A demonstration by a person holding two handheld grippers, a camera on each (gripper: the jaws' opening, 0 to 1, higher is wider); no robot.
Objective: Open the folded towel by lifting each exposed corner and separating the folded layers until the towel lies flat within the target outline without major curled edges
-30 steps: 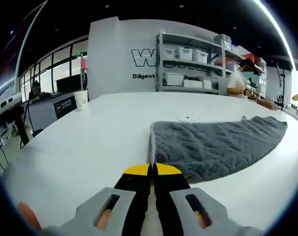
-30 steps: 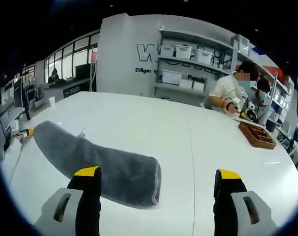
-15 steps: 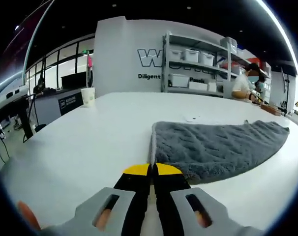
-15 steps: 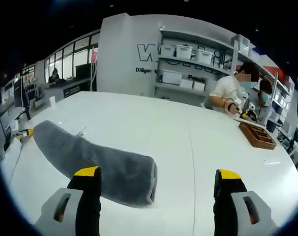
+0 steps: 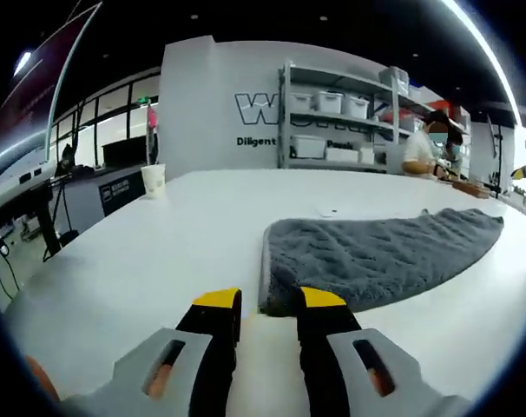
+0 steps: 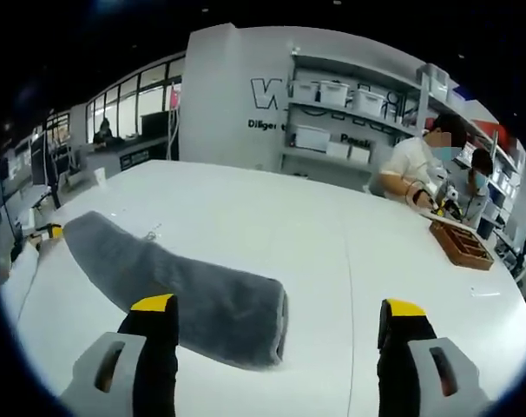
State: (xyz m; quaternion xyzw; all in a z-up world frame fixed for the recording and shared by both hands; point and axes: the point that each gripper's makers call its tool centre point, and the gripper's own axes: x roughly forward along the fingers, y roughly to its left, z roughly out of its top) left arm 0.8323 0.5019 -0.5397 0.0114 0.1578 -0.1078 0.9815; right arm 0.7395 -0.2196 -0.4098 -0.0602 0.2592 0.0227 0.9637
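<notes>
My left gripper (image 5: 267, 306) has just let go. Half a second back its yellow-tipped fingers (image 5: 215, 300) were pressed together at the near corner of the towel (image 5: 376, 256); now they stand parted, with a gap between them and that corner showing in the gap, just past the tips. I judge this as a release after a pull or a placement, so the corner sits free on the bench (image 5: 159, 252) again and the left side is ready for a fresh pick.

The towel is grey, thick, and lies folded on the white bench. In the left gripper view its near edge runs up from my fingers and the cloth spreads away to the right. No target outline is visible on the bench, so I cannot say whether the towel sits inside it.

My right gripper (image 6: 280, 317) is wide open, as it was a second ago, and holds nothing. In the right gripper view the towel reaches from far left, where the left gripper's yellow tip shows at its far end, down to a rolled, doubled end just beside my left finger (image 6: 154, 304), well apart from the right finger (image 6: 404, 309). The towel looks a little shifted there compared with before, which fits a tug from the other end.

The layers are unseparated, so most of the task remains.
</notes>
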